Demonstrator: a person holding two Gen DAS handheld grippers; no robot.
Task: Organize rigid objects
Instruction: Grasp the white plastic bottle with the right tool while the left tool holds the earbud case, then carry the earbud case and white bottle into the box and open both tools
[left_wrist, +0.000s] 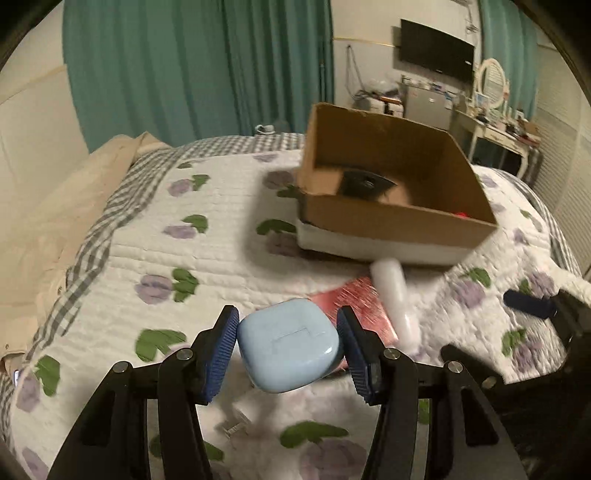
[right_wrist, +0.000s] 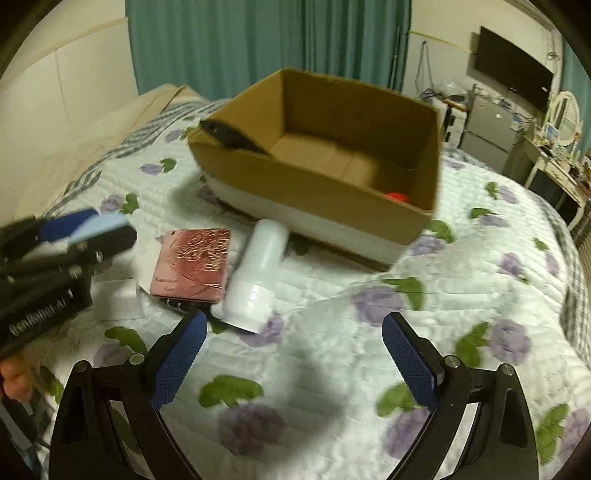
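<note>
The left claw (left_wrist: 288, 350) is clamped on a pale blue case (left_wrist: 290, 349). The right claw (right_wrist: 295, 354) stands apart, empty, with a white bottle (right_wrist: 258, 273) just ahead of it.

Both views are dim and warm-toned, lit by indoor light from above, with a yellowish cast on the walls. The fisheye lenses bend the bed (left_wrist: 155, 236) and curtains (left_wrist: 192, 66) toward the rounded black corners of each frame. Motion blur smears the cardboard box (left_wrist: 391, 221) and the white bottle (right_wrist: 258, 273), most strongly in the left wrist view. A soft dark shadow lies on the quilt (right_wrist: 480, 280) near the bed's near edge in the right wrist view. No strong glare shows.
</note>
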